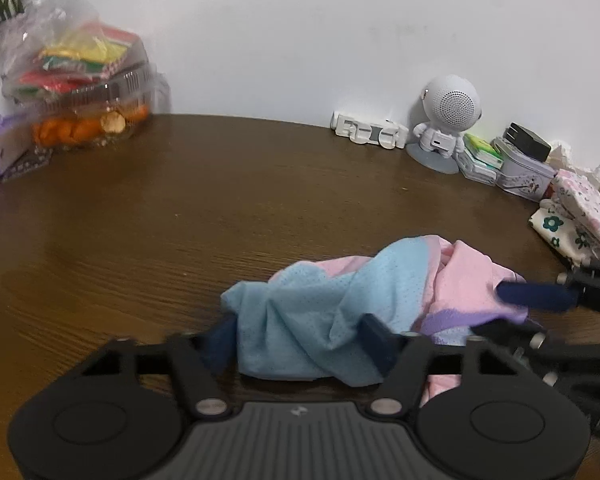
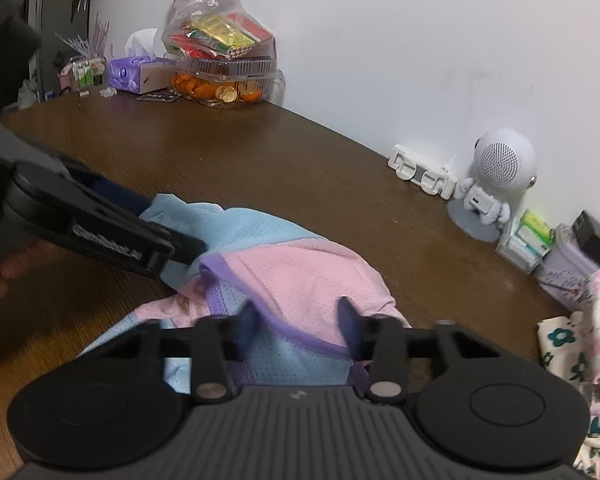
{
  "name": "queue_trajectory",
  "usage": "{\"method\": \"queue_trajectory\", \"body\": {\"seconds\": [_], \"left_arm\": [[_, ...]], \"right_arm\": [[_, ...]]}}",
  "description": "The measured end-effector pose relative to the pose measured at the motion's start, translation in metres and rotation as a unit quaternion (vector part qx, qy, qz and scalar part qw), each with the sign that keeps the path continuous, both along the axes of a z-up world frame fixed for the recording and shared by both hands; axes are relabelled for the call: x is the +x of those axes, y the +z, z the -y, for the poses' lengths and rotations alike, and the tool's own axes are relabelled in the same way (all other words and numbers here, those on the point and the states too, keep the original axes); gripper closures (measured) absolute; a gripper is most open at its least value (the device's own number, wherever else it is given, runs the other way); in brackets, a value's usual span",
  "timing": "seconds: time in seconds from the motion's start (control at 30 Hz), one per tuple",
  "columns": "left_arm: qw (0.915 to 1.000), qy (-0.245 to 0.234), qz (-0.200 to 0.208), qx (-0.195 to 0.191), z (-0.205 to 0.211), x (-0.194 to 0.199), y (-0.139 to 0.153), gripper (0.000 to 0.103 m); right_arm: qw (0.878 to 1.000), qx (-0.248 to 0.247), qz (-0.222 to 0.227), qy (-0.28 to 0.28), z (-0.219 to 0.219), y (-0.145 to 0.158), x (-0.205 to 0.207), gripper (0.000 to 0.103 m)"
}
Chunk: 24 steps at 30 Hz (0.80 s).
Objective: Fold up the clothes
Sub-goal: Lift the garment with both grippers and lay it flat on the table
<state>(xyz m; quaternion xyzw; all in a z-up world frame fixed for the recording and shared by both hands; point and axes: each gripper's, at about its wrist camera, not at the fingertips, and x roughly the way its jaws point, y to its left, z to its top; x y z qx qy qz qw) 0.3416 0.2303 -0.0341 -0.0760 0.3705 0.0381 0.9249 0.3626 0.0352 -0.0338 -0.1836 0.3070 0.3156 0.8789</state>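
On counter (image 1: 140, 216), we've both claws, left claw (image 1: 300, 336) and right claw (image 2: 298, 326), clamped on the crumpled mesh garment (image 1: 340, 300), probably to spread it.

Left tool (image 1: 298, 334): tips buried in the crumpled blue, pink and purple mesh garment (image 1: 340, 300), pad contact not visible. Right tool (image 2: 298, 326): same, cloth covers the gap. Clear plastic bag of colourful packets (image 1: 76, 52) motion-blurred in left view. Folded floral-print fabrics (image 2: 580, 340) cut off by right edge. Brown wooden tabletop (image 1: 220, 200) near edge hidden behind the tool bodies.
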Motion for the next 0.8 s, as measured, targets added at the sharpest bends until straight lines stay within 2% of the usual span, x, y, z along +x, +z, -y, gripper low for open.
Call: {"method": "queue_trajectory", "body": {"seconds": [0.03,0.1,0.27,0.43,0.6,0.73,0.8], "left_arm": [[0.9999,-0.006,0.002,-0.014,0.0,0.001,0.0,0.073],[0.9991,-0.018,0.005,-0.039,-0.001,0.001,0.0,0.093],[0.9982,-0.011,0.036,-0.047,0.003,-0.005,0.011,0.097],[0.9951,-0.001,0.089,-0.043,0.002,-0.021,0.05,0.099],[0.9862,0.003,0.162,-0.031,0.003,-0.047,0.123,0.099],[0.9743,0.002,0.225,-0.012,0.01,-0.088,0.187,0.099],[0.9697,-0.003,0.244,0.002,0.016,-0.113,0.207,0.099]], "right_arm": [[1.0,0.009,-0.002,0.001,0.003,0.001,0.001,0.092],[1.0,0.02,-0.005,0.002,0.008,0.003,0.001,0.099],[0.999,0.039,0.004,-0.008,0.02,0.012,-0.001,0.101],[0.996,0.067,0.038,-0.032,0.043,0.042,-0.006,0.102],[0.984,0.118,0.107,-0.075,0.088,0.11,-0.016,0.102],[0.967,0.158,0.167,-0.106,0.141,0.177,-0.043,0.102],[0.961,0.168,0.188,-0.114,0.168,0.201,-0.063,0.102]]}}
